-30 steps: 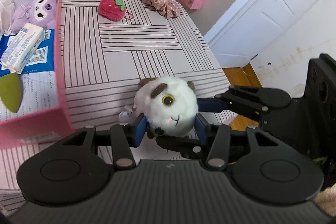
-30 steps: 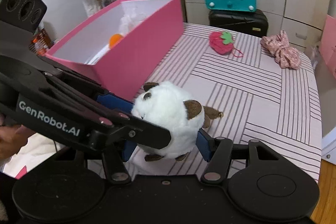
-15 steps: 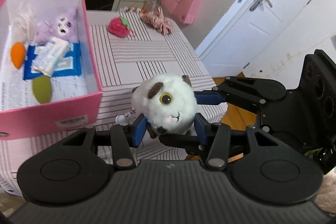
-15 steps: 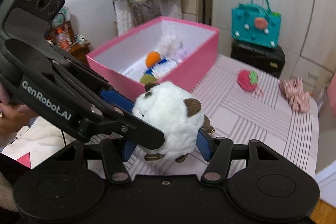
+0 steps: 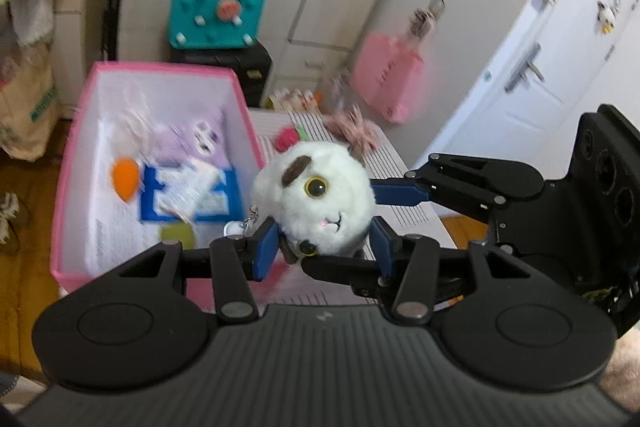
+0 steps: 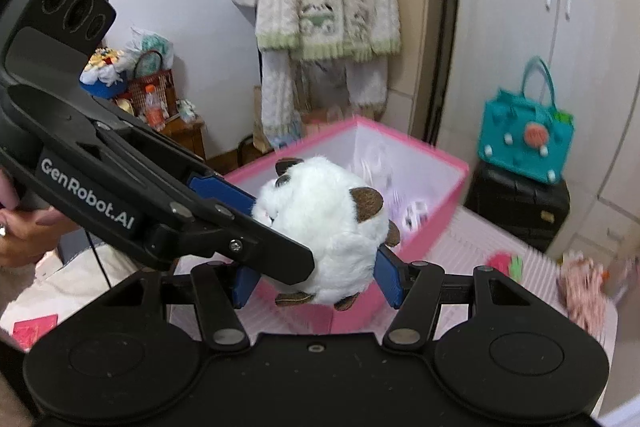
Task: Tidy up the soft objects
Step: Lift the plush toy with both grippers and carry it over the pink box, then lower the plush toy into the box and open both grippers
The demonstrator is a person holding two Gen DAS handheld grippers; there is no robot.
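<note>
Plush toy (image 5: 320,195): pinched by both my left gripper (image 5: 324,247) and right gripper (image 6: 316,283).
Pink box (image 5: 72,163): left of it, contents blurred, probably soft toys.

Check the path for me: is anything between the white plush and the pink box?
Nothing visible blocks it. The white plush, held by both tongs, hangs above the open pink box; its near wall lies below. Toys already cover part of the floor.

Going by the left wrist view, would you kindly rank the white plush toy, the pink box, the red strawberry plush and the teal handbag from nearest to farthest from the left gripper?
1. White plush toy: between the left gripper's pads, held.
2. Pink box: just beyond, to the left.
3. Red strawberry plush: farther back on the striped table, behind the toy.
4. Teal handbag: farthest, on the black case by the cupboards.
</note>
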